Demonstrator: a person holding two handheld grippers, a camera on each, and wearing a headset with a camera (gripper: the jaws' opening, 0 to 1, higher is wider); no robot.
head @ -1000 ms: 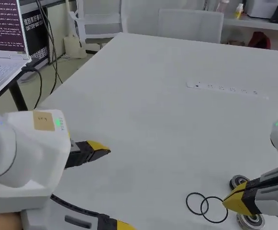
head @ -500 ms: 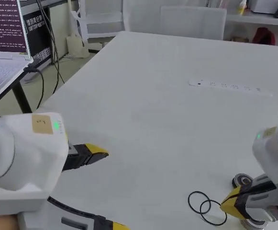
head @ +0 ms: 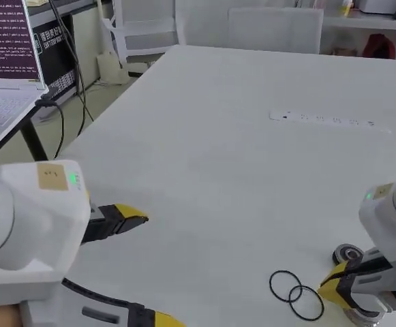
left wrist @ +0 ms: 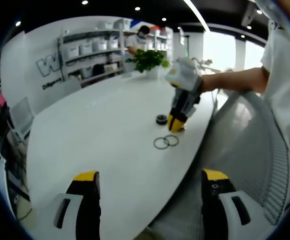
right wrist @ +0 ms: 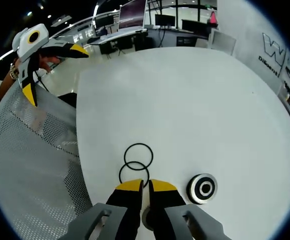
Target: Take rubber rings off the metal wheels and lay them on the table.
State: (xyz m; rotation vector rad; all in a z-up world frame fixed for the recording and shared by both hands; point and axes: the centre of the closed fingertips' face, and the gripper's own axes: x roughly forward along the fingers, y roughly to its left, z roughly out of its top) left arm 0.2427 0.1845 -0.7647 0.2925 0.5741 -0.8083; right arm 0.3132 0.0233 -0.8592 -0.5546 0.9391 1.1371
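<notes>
Rubber rings (head: 295, 294): 2, black, overlapping, lower right of head view, flat on counter (head: 218, 150).
Metal wheels (right wrist: 202, 188): 2. One in clear view right of jaws. Other wheel (right wrist: 145, 220) partly hidden between jaws of right gripper (right wrist: 145, 185).
Grippers: 2, counting left gripper (left wrist: 149, 176). 2 yellow-tipped jaws each.
Power strip (head: 327, 119): 1, upper right.
Laptop (head: 7, 48): 1, upper left.

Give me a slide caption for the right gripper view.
Right gripper near two overlapping rings lying on the white table, one wheel beside them.
</notes>
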